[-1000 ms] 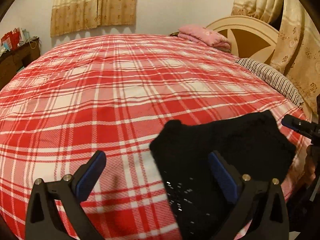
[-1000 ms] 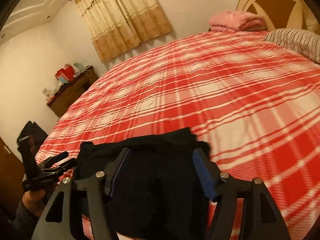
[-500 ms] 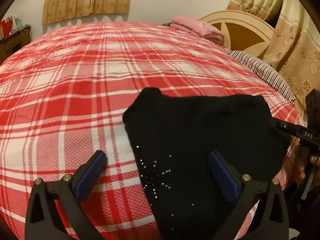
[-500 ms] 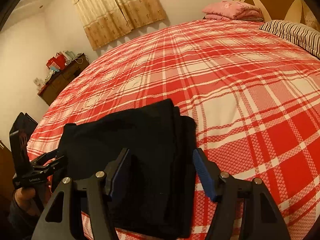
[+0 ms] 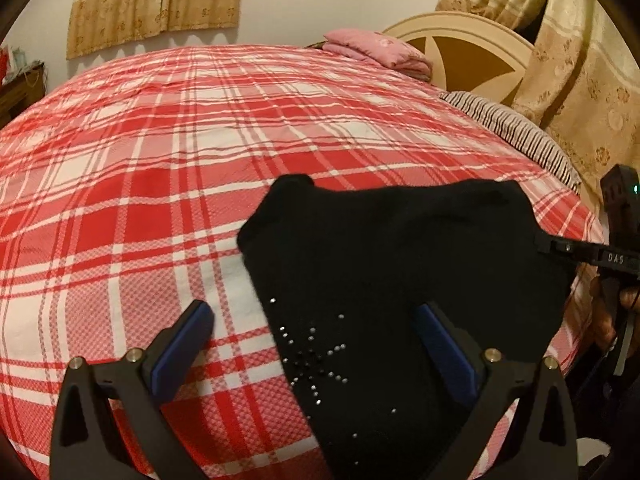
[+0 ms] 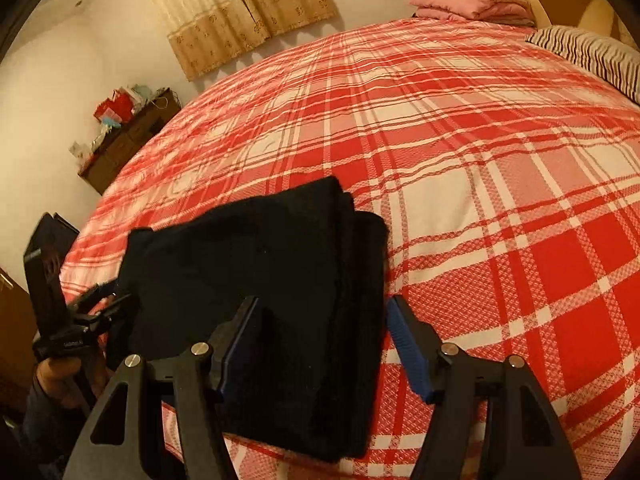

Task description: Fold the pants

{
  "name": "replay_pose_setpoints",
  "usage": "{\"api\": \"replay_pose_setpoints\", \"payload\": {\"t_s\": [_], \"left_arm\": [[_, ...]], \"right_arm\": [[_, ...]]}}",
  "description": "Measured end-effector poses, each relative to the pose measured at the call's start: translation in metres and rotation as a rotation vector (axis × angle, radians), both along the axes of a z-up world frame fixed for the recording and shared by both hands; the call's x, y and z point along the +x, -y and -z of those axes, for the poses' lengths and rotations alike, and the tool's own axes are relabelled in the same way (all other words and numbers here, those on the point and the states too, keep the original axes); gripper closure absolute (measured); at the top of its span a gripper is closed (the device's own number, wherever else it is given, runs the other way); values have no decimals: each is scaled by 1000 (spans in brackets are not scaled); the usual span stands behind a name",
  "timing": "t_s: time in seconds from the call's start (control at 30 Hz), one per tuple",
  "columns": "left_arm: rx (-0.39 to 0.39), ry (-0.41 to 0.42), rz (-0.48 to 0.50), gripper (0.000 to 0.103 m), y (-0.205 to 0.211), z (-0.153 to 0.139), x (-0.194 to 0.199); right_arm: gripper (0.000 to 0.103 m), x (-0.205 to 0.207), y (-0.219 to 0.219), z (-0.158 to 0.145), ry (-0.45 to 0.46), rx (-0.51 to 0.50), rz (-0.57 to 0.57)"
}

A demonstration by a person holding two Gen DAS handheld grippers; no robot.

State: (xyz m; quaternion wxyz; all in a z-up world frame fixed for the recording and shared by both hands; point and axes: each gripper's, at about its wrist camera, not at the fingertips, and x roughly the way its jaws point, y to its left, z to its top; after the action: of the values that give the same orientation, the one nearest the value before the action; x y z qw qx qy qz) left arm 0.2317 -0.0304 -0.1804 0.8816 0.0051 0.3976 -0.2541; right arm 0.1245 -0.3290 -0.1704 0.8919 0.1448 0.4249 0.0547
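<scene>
The room is lit by warm, yellowish light; everything is tinted orange; straight lines are bent by the round lens, and the corners are cut off in black; the black pants [image 5: 400,280] are shown too dark for folds to be seen.

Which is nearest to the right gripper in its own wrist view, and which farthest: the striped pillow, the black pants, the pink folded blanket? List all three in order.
1. Black pants: lying on the bed directly between the open fingers of the right gripper.
2. Striped pillow: far right, near the headboard.
3. Pink folded blanket: top right, at the bed's far end, just beyond the pillow.
</scene>
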Motion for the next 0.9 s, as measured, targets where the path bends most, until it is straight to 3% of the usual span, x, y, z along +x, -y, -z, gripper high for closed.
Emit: {"api": "replay_pose_setpoints", "payload": {"t_s": [0.07,0.13,0.2,0.3,0.37,0.5,0.57,0.77,0.9], "left_arm": [[-7,7,33,0,6,0,1],[-17,5,44,0,8,0,2],[-50,-5,45,4,3,-2,4],[-110,-13,37,23,-9,-4,6],[-169,-35,48,41,-16,-3,8],[-190,-42,67,74,-13,-7,6],[-206,-40,52,84,-16,-12,4],[-254,-1,14,87,-38,-34,3],[-248,42,-64,87,-81,-53,11]], "right_arm": [[37,4,-1,3,4,11,-9],[44,7,-2,5,22,44,-29],[65,7,4,6,36,124,-46],[72,2,17,7,56,246,-38],[73,-1,19,6,68,274,-39],[74,-6,7,-7,101,233,-44],[75,-9,-2,-19,130,204,-59],[75,7,-39,-66,175,119,-163],[75,54,-78,-85,180,81,-259]]}}
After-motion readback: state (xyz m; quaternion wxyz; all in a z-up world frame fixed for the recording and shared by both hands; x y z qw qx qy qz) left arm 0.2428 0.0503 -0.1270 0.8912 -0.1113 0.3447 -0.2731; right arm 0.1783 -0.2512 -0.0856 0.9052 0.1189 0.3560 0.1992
